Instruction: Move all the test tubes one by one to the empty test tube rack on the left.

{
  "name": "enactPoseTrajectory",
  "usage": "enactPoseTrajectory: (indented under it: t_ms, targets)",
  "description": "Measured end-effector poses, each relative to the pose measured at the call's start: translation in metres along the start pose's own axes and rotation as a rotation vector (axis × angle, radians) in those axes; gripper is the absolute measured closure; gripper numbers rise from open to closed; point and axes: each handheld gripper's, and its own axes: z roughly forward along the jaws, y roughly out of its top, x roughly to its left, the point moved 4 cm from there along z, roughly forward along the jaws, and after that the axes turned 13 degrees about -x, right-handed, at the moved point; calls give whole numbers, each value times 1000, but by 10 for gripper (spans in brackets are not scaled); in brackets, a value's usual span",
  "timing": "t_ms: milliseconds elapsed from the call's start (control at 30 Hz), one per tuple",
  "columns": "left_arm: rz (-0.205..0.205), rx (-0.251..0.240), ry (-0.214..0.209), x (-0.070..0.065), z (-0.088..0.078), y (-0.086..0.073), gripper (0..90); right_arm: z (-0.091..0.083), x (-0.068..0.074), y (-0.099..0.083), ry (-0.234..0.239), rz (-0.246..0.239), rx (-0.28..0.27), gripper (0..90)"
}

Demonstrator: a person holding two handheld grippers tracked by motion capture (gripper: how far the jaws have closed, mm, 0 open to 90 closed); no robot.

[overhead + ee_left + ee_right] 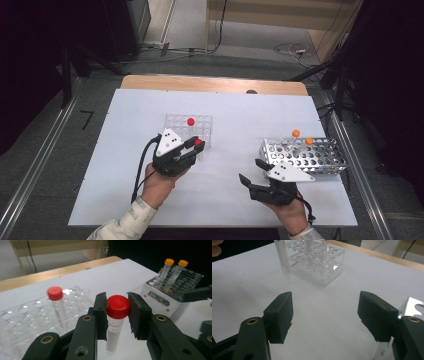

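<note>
My left gripper [196,146] [117,318] is shut on a clear tube with a red cap [198,142] [118,305], gripped just below the cap. It holds the tube upright above the table, at the near right corner of a clear plastic rack [200,132] [22,315] [317,262]. The tube's pointed lower end [283,262] hangs free beside the rack. A second red-capped tube [190,121] [55,293] stands in that rack. My right gripper [251,171] [325,315] is open over bare table, with nothing between its jaws.
A perforated metal rack [320,157] [160,293] [414,307] stands at the right, holding two orange-capped tubes [296,133] [169,262]. White sheet [225,200] covers the table, and a wooden edge [210,82] runs along the far side.
</note>
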Motion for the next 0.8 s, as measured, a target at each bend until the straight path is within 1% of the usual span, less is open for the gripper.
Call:
enactPoseTrajectory:
  t_ms: [200, 333, 400, 600, 800]
  targets:
    - [-12, -22, 49, 18, -1, 10, 701, -25, -12, -7, -39, 28, -6, 275]
    - [-15, -28, 86, 28, 1, 17, 702, -35, -17, -11, -58, 41, -3, 275]
    - [-5, -25, 101, 33, 3, 21, 701, -36, -19, -11, -62, 49, -4, 276]
    - [-7, -36, 146, 48, 8, 29, 701, -36, -18, -11, -61, 48, -5, 277]
    - [-9, -46, 187, 62, 18, 36, 701, -36, -19, -11, -62, 53, -8, 277]
